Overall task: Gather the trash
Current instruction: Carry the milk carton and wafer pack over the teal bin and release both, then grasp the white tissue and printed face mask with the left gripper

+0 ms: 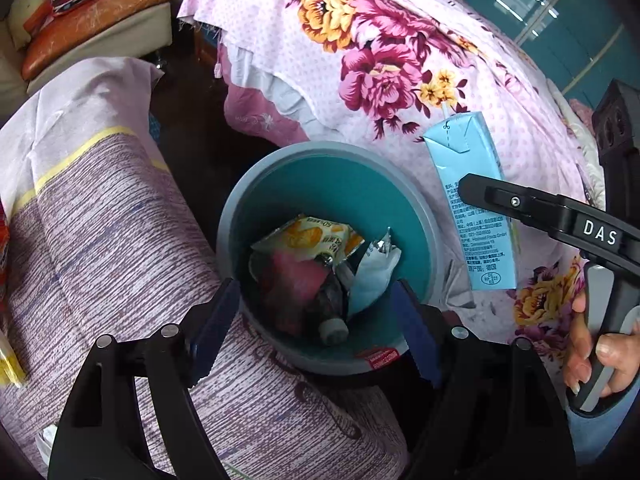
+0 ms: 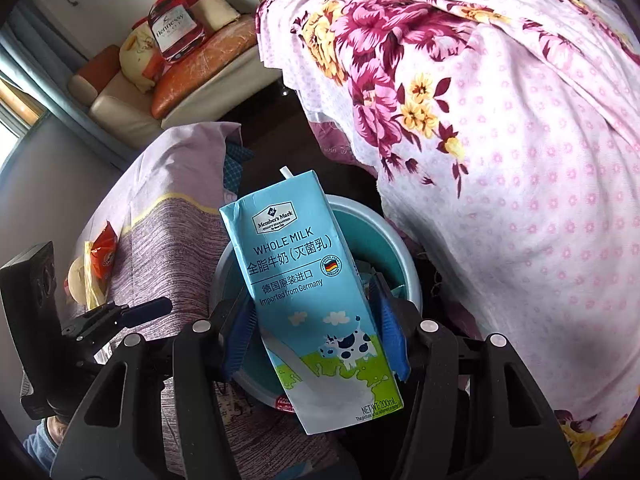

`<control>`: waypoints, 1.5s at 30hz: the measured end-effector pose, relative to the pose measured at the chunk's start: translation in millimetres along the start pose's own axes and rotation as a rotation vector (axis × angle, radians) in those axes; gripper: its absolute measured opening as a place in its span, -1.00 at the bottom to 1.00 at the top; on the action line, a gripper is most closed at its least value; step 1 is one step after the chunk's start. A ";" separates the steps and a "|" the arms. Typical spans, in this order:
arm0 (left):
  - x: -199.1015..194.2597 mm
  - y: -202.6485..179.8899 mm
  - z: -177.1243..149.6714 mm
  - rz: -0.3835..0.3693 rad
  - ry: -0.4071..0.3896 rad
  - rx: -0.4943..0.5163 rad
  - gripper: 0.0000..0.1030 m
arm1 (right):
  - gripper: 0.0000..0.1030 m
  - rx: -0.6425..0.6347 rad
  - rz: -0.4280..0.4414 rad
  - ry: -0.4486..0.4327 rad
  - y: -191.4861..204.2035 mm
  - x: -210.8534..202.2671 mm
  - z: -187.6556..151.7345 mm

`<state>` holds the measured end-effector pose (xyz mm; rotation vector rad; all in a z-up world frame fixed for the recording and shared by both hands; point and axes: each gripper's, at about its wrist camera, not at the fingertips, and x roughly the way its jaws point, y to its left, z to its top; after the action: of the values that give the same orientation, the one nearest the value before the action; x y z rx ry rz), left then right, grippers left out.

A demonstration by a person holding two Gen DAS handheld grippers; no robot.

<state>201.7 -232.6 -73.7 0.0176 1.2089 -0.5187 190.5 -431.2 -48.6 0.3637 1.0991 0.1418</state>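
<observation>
Right, I'm looking down both wrist cams at once. The right gripper [image 2: 316,332] is clamping a light-blue milk carton [image 2: 316,300] — blue pads pressing on both narrow sides, carton upright w/ a slight tilt, straw stub poking out the top. It's hanging over the round bin [image 2: 404,268], grey outside and teal inside, which is peeking out behind and below the carton. From the left cam I'm seeing the same carton [image 1: 472,204] from its back side, printed text facing me, w/ one black finger of the right gripper [image 1: 500,196] crossing it; a hand [image 1: 596,344] is wrapping the grey handle at the right edge.

The left gripper [image 1: 316,328] is standing wide apart w/ nothing between its pads, pointing down into the bin [image 1: 240,208]. Inside the bin I'm seeing trash piling up: an orange-and-yellow snack wrapper [image 1: 312,236], a crumpled white wrapper [image 1: 376,276], a pinkish pack [image 1: 296,280] and a small bottle w/ a white cap [image 1: 332,328]; can't tell more about the dark bits under them.

The bin is sitting between two covered pieces of furniture — a purple-striped cloth w/ a yellow band [image 1: 100,240] on the left cam's left, a pink floral sheet [image 1: 400,60] on its right. On the striped cloth, in the right cam, an orange snack bag [image 2: 104,256] is lying near the far-left edge. Further back, a cushioned sofa [image 2: 192,84] w/ a bottle-shaped cushion [image 2: 172,28] on it.
</observation>
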 end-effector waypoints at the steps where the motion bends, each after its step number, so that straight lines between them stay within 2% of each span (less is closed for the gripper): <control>1: -1.2 1.8 -1.1 -0.002 -0.001 -0.005 0.53 | 0.03 -0.002 0.001 0.004 1.7 1.3 0.2; 9: -17.1 23.4 -9.2 -0.020 -0.030 -0.071 0.58 | 0.05 -0.017 0.019 0.052 19.9 15.4 -1.6; 11: -21.9 27.2 -11.5 -0.025 -0.042 -0.081 0.64 | 0.16 -0.015 0.023 0.059 23.3 16.6 -2.0; 12: -23.4 28.8 -12.7 -0.026 -0.045 -0.084 0.67 | 0.27 -0.017 0.021 0.059 24.6 16.7 -2.1; 14: -27.2 32.0 -16.1 -0.025 -0.055 -0.091 0.75 | 0.30 -0.024 0.009 0.059 28.8 16.1 -2.8; 16: -30.5 34.6 -19.3 -0.025 -0.059 -0.094 0.76 | 0.41 -0.023 -0.001 0.062 30.6 15.1 -3.5; 21: -37.1 42.0 -30.1 -0.028 -0.057 -0.111 0.77 | 0.52 -0.031 -0.040 0.077 40.2 10.1 -7.9; 30: -57.3 62.3 -56.3 -0.024 -0.080 -0.149 0.77 | 0.52 -0.050 -0.053 0.087 60.6 3.8 -14.8; 45: -97.3 106.9 -97.5 -0.011 -0.147 -0.242 0.78 | 0.52 -0.161 -0.046 0.091 128.5 -3.9 -33.5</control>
<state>132.6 -74.3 -50.3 -0.2301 1.1213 -0.3741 167.4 -305.3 -13.0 0.1887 1.1767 0.2065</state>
